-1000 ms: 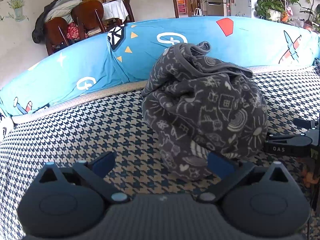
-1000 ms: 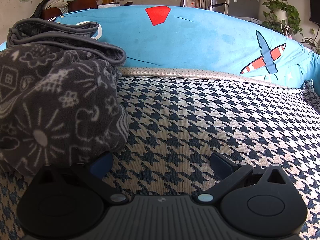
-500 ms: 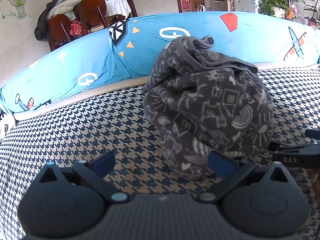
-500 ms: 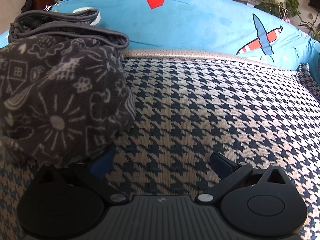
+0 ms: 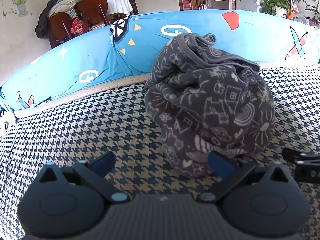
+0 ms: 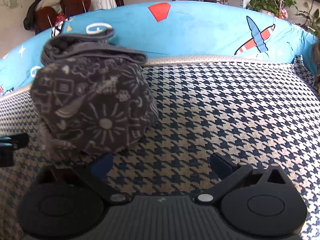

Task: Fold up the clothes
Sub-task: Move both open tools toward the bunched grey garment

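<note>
A dark grey garment point(image 5: 210, 104) is printed all over with pale line drawings: houses, suns, hearts, flowers and spirals; its folded top edge is plain grey. The sofa seat point(image 5: 90, 128) beneath it is covered in a navy and cream houndstooth weave, edged at the back by a beige dotted trim point(image 5: 80, 94). The back cushion point(image 6: 200, 32) is bright blue, marked with a red shape, white rings and stars, yellow triangles and a red-and-white striped aeroplane. Both grippers are black with blue pads point(image 6: 101, 165).
</note>
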`<control>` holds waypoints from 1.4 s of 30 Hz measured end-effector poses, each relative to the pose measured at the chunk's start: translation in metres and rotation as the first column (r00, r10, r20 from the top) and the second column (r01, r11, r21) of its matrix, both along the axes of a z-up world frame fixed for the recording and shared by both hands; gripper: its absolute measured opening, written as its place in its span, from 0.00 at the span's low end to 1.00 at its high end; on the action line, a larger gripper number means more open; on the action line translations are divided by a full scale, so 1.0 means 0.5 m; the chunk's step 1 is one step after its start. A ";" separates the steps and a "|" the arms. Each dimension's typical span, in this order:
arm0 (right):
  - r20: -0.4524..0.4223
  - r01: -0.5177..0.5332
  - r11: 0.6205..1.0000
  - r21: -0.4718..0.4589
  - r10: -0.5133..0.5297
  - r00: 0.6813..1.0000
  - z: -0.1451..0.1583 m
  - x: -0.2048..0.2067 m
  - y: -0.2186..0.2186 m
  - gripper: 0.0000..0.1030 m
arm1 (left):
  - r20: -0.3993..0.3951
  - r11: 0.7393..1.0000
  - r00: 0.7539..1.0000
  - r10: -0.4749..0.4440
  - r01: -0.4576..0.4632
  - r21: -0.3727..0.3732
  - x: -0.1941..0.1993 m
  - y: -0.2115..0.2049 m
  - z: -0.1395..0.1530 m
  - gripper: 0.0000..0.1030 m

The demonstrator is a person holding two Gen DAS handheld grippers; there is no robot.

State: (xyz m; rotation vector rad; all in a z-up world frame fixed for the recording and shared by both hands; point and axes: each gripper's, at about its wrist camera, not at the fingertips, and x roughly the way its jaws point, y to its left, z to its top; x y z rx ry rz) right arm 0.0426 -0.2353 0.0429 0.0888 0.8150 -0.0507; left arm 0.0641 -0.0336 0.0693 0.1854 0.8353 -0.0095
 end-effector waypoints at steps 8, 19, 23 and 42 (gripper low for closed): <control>-0.020 0.031 0.996 0.079 -0.029 0.999 0.027 -0.037 0.019 1.00 | -0.028 1.000 1.000 0.007 -0.007 -0.005 0.002 -0.001 -0.012 1.00; -0.140 0.012 0.999 0.035 -0.007 0.990 0.008 -0.008 0.036 1.00 | -0.072 1.000 0.997 0.001 -0.003 -0.025 0.001 -0.003 -0.027 1.00; -0.179 0.012 0.999 0.032 -0.006 0.984 -0.001 0.000 0.042 1.00 | -0.078 0.999 0.997 -0.002 0.000 -0.035 -0.006 -0.001 -0.027 1.00; -0.204 0.013 1.000 0.026 -0.007 0.979 -0.013 0.004 0.045 1.00 | -0.078 1.000 0.997 0.002 -0.004 -0.024 -0.005 -0.002 -0.034 1.00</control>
